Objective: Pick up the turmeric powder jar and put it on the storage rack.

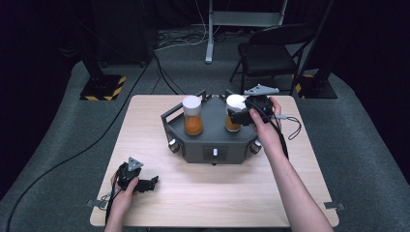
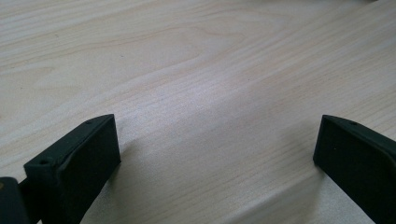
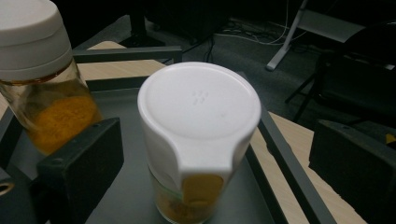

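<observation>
- Two spice jars stand upright on the grey tray (image 1: 193,145) at the far middle of the worktop (image 1: 145,140).
- Right tongs (image 3: 210,154) are open around the right jar (image 3: 198,135), pads clear of it; that jar looks set down.
- Left jar (image 1: 192,115) stands apart, untouched.
- Left tongs (image 2: 215,154) rest open and empty, near left.
- Left to do: probably withdraw the right tongs.

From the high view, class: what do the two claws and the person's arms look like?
Both are black. The left claw and the right claw each carry a grey three-cornered plate on top and trail a dark cable. Their jaws are blocky and black. The forearms are bare, with no sleeves in view.
</observation>
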Motion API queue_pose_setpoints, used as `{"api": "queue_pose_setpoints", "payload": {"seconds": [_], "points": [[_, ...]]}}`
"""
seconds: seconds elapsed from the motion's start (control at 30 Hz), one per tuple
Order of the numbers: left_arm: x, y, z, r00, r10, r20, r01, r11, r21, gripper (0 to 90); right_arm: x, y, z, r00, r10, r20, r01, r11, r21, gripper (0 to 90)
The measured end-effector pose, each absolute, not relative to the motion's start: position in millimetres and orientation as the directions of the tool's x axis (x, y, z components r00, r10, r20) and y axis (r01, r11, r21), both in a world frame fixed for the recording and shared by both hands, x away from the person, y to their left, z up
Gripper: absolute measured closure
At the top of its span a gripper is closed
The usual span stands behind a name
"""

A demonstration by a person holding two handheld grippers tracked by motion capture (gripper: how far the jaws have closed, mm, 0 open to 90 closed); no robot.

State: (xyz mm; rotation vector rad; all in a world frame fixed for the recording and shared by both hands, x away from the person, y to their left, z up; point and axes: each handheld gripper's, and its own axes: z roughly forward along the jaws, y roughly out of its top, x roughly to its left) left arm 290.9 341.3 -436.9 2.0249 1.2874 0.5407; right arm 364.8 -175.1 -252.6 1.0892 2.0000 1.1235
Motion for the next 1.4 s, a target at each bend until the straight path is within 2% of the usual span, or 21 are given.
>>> {"api": "queue_pose_setpoints", "payload": {"seconds": [0.7, 1.4], "points": [[291, 341, -437, 0.426, 0.904, -0.008, 0.627, -0.289, 0.723, 0.0, 325, -222, -289, -0.449, 0.892, -0.044, 0.393, 0.242, 0.887, 1.2], [290, 340, -437, 0.424, 0.906, -0.009, 0.629, -0.287, 0.723, 0.0, 288, -257, -348, -0.415, 0.91, 0.014, 0.429, 0.183, 0.885, 1.2]]}}
